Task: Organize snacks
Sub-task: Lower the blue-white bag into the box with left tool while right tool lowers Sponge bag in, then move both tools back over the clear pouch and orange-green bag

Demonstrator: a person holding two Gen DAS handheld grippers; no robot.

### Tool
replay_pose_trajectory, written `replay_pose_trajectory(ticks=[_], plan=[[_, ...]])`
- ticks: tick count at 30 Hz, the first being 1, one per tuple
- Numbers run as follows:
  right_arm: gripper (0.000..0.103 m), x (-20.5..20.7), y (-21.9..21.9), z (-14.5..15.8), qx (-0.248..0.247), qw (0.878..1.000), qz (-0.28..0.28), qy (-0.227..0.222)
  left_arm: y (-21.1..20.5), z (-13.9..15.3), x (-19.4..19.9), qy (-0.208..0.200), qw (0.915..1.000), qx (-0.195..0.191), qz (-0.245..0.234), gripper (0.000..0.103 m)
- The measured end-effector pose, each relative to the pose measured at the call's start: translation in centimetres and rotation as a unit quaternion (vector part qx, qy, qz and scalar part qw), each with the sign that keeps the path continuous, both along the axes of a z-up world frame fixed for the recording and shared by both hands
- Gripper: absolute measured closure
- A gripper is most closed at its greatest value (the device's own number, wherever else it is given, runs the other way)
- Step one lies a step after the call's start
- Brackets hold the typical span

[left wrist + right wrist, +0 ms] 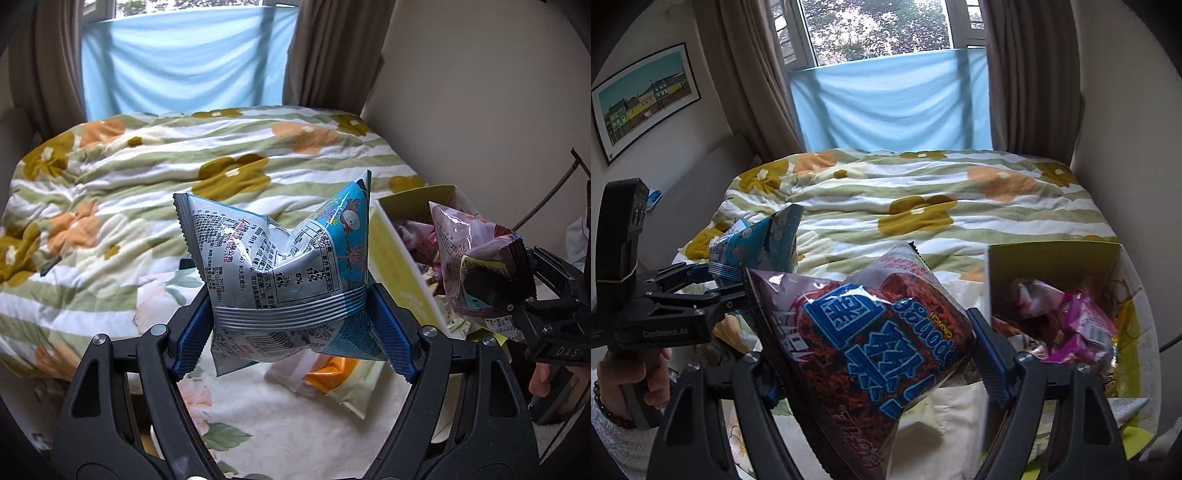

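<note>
My left gripper [291,328] is shut on a blue and silver snack bag [280,258], its blue pads pinching the bag's lower part from both sides, held up above the bed. In the right wrist view that left gripper [720,282] shows at the left with the blue bag [757,240]. My right gripper [879,369] is shut on a dark red bag with blue lettering [864,332], raised just left of a yellow cardboard box [1052,262]. The left wrist view shows the right gripper [498,273] and its bag [458,236] over the box [402,258].
The box holds several pink and red packets [1082,332]. An orange and pale packet [332,369] lies on the floral cloth below my left gripper. A flowered duvet [147,177] covers the bed, with curtains, a window and a wall at the right. A person's hand [628,376] grips the left handle.
</note>
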State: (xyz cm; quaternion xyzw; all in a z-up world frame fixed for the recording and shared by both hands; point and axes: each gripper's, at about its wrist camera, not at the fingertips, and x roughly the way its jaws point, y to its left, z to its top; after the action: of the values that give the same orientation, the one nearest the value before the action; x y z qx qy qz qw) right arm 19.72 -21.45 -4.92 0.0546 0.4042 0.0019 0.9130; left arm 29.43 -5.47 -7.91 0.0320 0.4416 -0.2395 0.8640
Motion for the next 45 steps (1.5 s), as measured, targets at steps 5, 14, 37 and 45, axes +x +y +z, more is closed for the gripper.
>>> replay_pose_trajectory(ticks=[5,14,37,45], plan=[[0.025,-1.7,-6.9,1.6,-0.009,1.0,-0.025,-0.002,-8.1,0.3,-0.8,0.008,0.9997,-0.015,-0.017,0.025],[0.025,-2.2,-17.5,2.7,-0.01,1.0,-0.019,-0.005,-21.8,-1.7,0.5,0.047,0.9983,-0.031,-0.013,0.025],[0.024,2.5,-24.7,-0.7,0.027,0.999,0.018,0.033,-22.3,-4.6,-0.2,0.066,0.9948,0.007,0.077,0.001],[0.019,5.2,-24.6,-2.9,0.002,0.998,0.01,0.054,-20.6,-4.3,-0.3,0.059,0.9935,0.004,0.097,0.001]])
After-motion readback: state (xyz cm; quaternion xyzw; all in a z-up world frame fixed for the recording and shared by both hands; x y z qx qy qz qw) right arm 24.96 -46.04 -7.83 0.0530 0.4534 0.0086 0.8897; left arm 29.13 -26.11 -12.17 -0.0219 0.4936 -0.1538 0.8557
